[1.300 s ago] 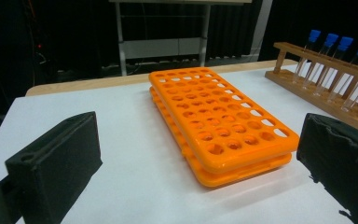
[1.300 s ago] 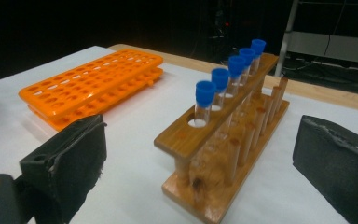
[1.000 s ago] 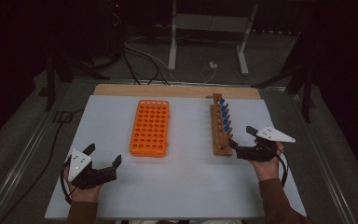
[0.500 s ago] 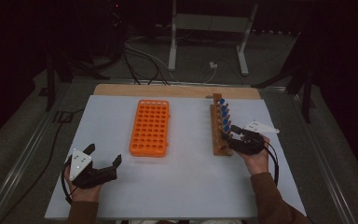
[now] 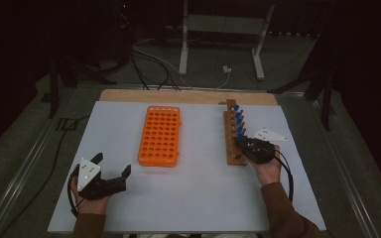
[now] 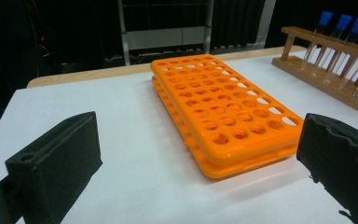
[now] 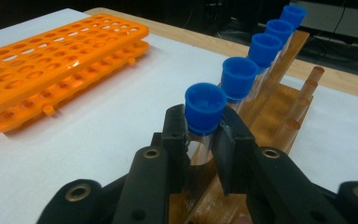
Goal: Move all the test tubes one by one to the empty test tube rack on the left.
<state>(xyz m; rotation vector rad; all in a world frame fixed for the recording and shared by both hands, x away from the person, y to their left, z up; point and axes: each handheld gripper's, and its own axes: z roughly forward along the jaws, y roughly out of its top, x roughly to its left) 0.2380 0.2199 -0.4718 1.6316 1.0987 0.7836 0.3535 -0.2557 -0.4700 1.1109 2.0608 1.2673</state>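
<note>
overhead view, gripper close-ups (sharing orange rack (image 5: 159, 135))

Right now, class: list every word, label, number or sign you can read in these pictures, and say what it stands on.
None can be read: the orange rack, the wooden rack, the blue-capped tubes and the white table top bear no legible text.

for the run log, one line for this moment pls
right gripper: just closed on nearest blue-capped tube | tube in wooden rack | left gripper: open, idle

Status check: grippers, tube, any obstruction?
Right gripper jaws just closed on nearest blue-capped tube, tube in wooden rack. Left gripper open, idle near orange rack. Nothing in the way.
</note>
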